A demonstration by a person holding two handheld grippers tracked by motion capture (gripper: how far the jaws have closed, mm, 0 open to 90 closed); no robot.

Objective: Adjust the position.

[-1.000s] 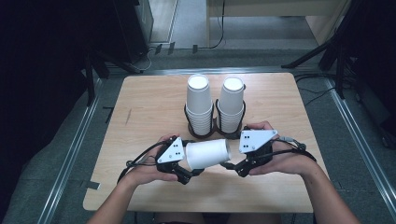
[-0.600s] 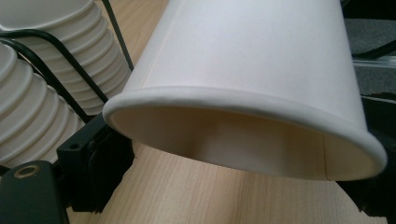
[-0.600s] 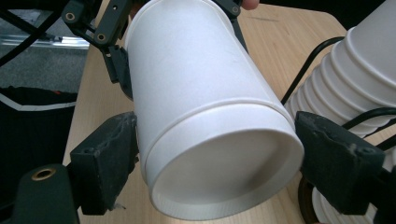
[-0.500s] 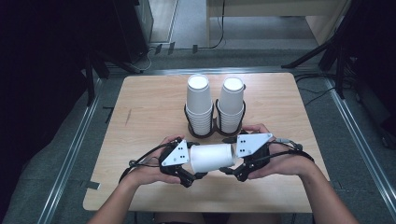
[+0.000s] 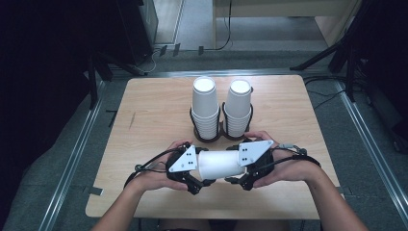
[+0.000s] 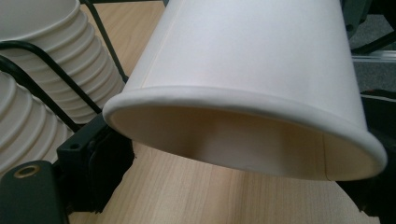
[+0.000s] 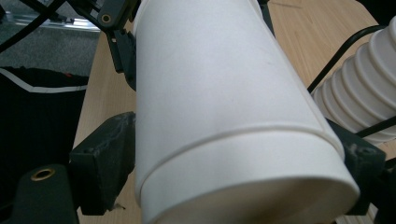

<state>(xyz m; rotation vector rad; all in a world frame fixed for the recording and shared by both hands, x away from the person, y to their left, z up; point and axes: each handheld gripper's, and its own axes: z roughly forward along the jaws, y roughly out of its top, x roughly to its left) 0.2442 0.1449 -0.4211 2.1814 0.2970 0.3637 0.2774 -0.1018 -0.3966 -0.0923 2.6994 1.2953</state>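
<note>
Paper cups [image 5: 220,164], nested and lying level over the table's [image 5: 144,125] near edge, feel light and crushable, so my left gripper [image 5: 191,179] pinches the rim end and my right gripper [image 5: 240,179], jaws just eased wider, clasps the base end gently.

Bare forearms, black left claw [image 5: 208,182] and right claw [image 5: 230,180], grey three-cornered plates dotted with dark screws, thin black cables trailing, brass-ringed holes

Two grippers [image 5: 192,180] [image 5: 245,179], two stacks of white paper cups [image 5: 204,108] [image 5: 239,108] in one wire holder [image 5: 222,132], one nested pair of cups [image 5: 220,164] on one table [image 5: 154,120].
</note>
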